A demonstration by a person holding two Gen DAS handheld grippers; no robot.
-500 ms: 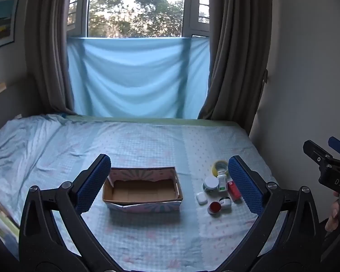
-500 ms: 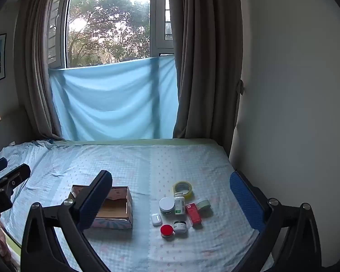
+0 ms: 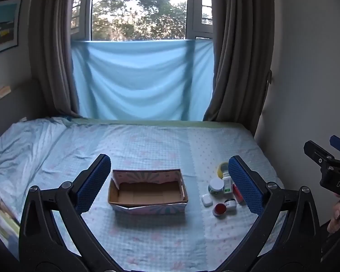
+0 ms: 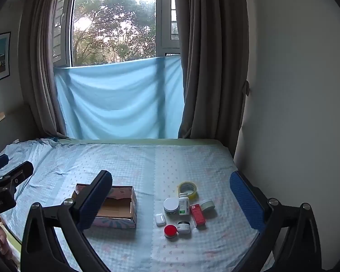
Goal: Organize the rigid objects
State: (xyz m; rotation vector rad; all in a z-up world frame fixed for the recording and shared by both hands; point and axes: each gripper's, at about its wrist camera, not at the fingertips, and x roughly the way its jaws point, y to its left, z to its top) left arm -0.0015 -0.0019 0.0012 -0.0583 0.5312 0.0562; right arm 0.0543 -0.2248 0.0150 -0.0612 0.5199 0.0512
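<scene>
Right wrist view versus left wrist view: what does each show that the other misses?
Only the right wrist view shows the pale green round jar and the whole yellow tape roll. Only the left wrist view shows the open cardboard box's bare floor unobstructed. Both share the red-lidded round tin, the white earbud case, and open, empty grippers: left gripper, right gripper.

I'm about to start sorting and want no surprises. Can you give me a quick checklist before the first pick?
1. Box open, nothing inside it: ok.
2. Left gripper open, nothing held: ok.
3. Right gripper open, nothing held: ok.
4. Items grouped right of the box, all outside it: ok.
5. Room to grasp: tape roll and red lid sit at the group's edges, ok; white bottle is crowded by the jar, not ok.
6. Whether the lids are tight: cannot tell.
</scene>
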